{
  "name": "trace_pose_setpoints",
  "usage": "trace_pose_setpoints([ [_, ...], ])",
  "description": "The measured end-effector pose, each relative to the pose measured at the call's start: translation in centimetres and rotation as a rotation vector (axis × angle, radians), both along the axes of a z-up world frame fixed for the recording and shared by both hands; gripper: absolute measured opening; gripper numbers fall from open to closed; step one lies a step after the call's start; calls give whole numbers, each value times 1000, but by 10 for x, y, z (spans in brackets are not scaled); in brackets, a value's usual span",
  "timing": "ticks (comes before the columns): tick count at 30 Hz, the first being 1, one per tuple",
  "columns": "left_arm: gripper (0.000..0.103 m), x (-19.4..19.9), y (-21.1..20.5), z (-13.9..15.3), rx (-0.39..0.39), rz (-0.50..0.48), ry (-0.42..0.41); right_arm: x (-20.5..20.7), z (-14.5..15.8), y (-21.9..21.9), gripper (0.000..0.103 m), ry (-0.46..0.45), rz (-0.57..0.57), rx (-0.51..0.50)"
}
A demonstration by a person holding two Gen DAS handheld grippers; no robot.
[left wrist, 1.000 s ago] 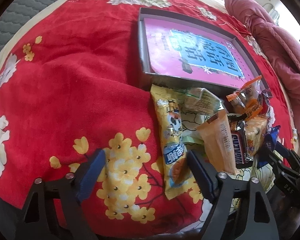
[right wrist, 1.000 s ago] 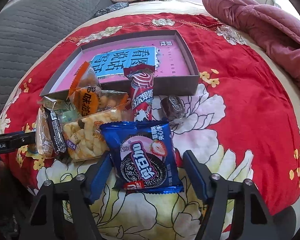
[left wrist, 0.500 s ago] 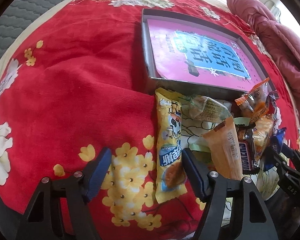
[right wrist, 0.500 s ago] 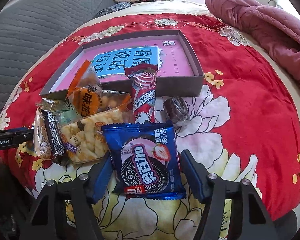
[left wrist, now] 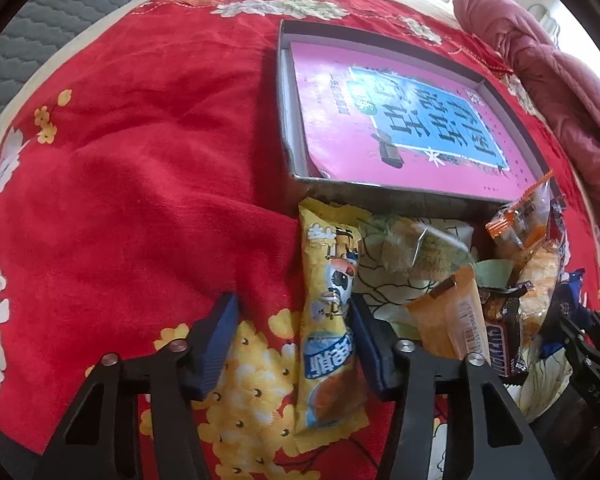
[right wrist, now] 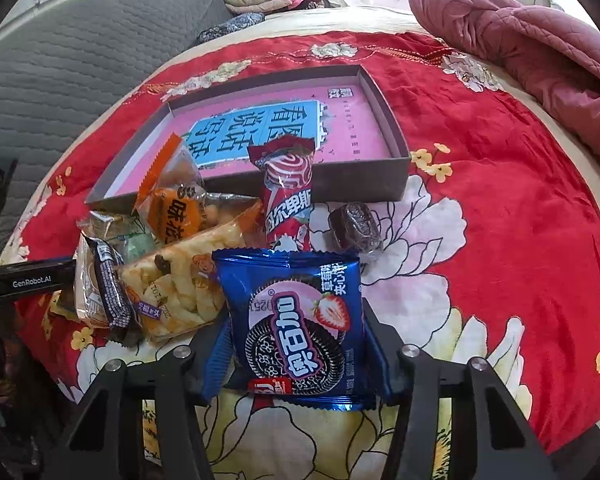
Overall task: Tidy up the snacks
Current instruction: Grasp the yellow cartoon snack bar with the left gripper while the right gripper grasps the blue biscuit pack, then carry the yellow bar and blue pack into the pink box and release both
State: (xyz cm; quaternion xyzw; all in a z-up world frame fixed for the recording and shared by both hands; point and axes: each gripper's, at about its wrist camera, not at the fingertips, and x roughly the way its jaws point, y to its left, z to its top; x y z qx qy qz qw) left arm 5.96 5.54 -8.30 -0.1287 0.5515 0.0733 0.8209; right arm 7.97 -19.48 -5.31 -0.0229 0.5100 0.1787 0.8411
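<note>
On the bed, in front of the box (right wrist: 364, 196), lies a heap of snacks. The right hand-held gripper (right wrist: 296, 344) straddles the blue cookie pack (right wrist: 296, 320), its jaws closing with the pack between them; the pads look right at the pack's side edges, but I cannot tell whether they press yet. The left hand-held gripper (left wrist: 292, 336) is closing around the lower part of the yellow pack (left wrist: 328, 308), one pad at its right edge and the other well clear of it. Both are likely light, puffy foil pillows: slick, crinkly, easily squashed, with brittle contents. Best taken across the middle of the width, gently, so that the film neither buckles nor slips. The soft quilt beneath will give under a downward push.
</note>
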Motion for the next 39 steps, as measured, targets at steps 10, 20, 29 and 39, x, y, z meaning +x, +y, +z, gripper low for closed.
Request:
trace_pose_setpoints([
  [10,24,-12,11,12,-82,12,-53,-3,8,-10,56,-22,-45,15],
  [20,23,-28,7,37,-104,0,-97,-8,16,-10,56,-63,-40,24],
  [29,23,-27,1,63,-106,-2,-142,-10,26,-12,56,-107,-37,55],
  [39,23,-4,0,75,-144,16,-181,-2,33,-19,56,-128,-69,85],
])
